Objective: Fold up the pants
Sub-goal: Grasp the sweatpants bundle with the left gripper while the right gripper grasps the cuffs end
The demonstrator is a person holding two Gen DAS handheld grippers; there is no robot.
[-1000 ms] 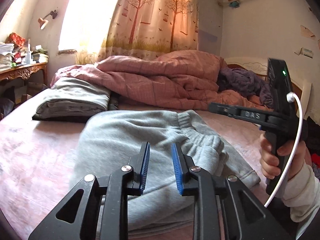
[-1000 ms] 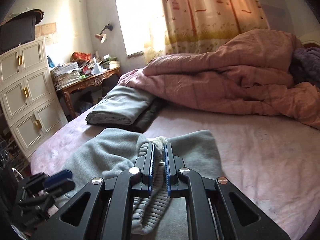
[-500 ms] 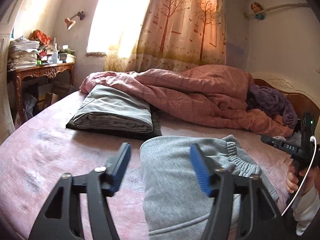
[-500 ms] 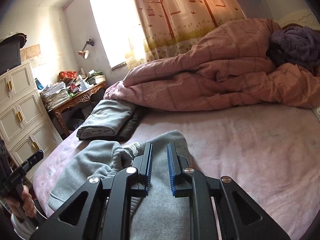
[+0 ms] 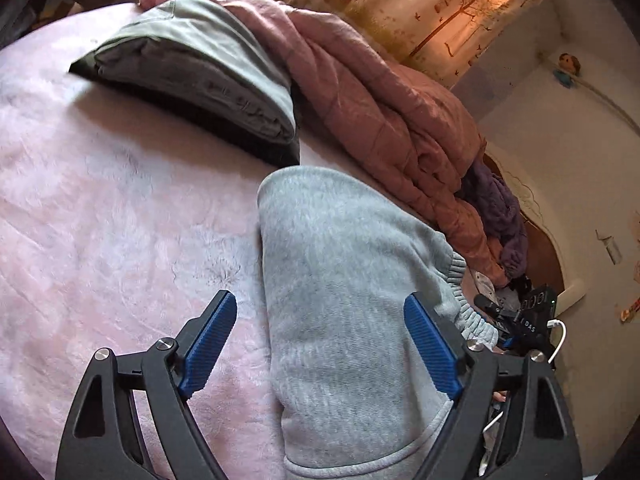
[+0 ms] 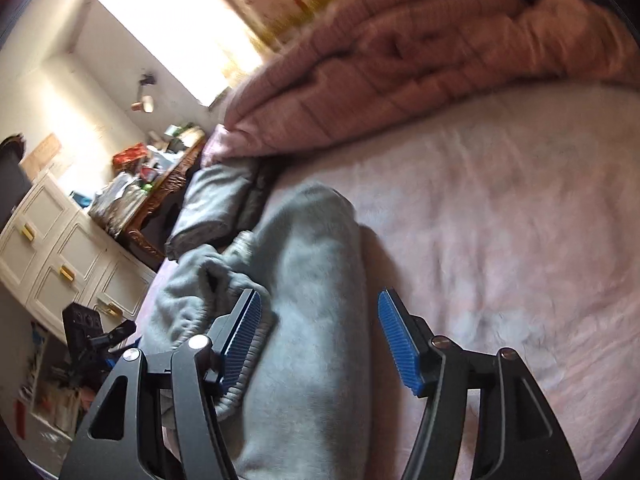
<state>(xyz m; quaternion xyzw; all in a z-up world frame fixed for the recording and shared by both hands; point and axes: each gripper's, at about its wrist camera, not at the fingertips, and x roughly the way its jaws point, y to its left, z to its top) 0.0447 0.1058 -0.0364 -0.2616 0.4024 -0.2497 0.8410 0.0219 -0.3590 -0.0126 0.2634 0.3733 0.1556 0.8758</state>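
**Both grippers released, straddling the grey pants lengthwise**

Nearest my left gripper (image 5: 320,344), the jaws stand wide apart and hold nothing. The grey pants (image 5: 352,300) lie directly beneath and ahead of it, passing between the two blue pads, on the pink bed cover (image 5: 100,220). My right gripper (image 6: 318,344) is likewise spread and empty; its left pad sits against the ribbed waistband (image 6: 244,360), though whether it touches I cannot tell through the blur.

I judge the pants' long axis to run straight away from both grippers, roughly along their fingers. The bundle looks already folded into a narrow strip. The rounded far end points toward the stacked clothes; the ribbed waistband lies on the right edge in the left view and the left edge in the right view, so it sits between my two hands. Neither hand is clearly nearer; both are over the near end.

Beyond the pants, just apart from their far end, lies a folded grey stack (image 5: 200,60) on a dark garment. Behind that, the rumpled pink quilt (image 5: 380,100), then the curtain (image 5: 460,12).
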